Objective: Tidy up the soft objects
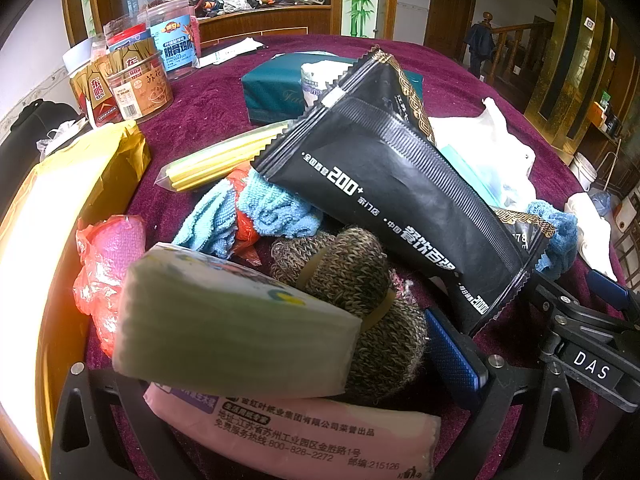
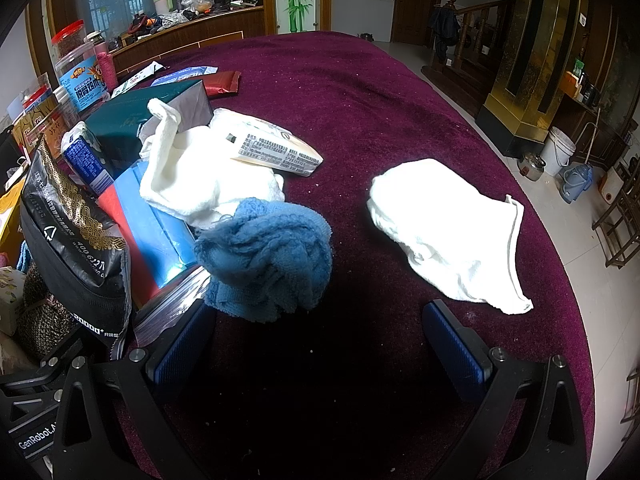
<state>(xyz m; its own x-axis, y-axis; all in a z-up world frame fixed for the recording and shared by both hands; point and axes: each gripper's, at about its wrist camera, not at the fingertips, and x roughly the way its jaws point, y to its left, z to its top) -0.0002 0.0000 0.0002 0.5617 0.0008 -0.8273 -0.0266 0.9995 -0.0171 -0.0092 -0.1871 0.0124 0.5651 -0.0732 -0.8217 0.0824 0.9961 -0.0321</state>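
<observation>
The left gripper [image 1: 256, 364], low over a table draped in maroon cloth [image 2: 380, 92], has its fingers spread wide around a crowded heap; whether they actually press on anything cannot be told. A pale green tissue pack [image 1: 236, 320] fills the gap on the left, a pink tissue pack [image 1: 296, 436] lies beneath it at the near edge, and a speckled grey knit bundle [image 1: 356, 280], bound by a rubber band, sits against the blue pad of the right finger [image 1: 454, 354]. Beyond these, a black wet-wipe packet [image 1: 384, 184] leans across the pile. A light blue cloth [image 1: 260, 208] lies crumpled to its left, past a pink item in a red plastic bag [image 1: 108, 264]. Farther off are yellow straws in a clear sleeve [image 1: 224, 156], a teal tissue box [image 1: 276, 88] and snack jars [image 1: 140, 68] at the far left.

The right gripper [image 2: 320, 348] is released, its blue-padded fingers wide apart over bare cloth and touching nothing. A crumpled blue towel [image 2: 268, 256] lies just beyond its left finger, at the edge of the heap. A white towel [image 2: 192, 176] lies behind the blue one, under a white printed packet [image 2: 272, 144]. A second white cloth [image 2: 448, 232] lies alone to the right, well apart from the pile.
</observation>
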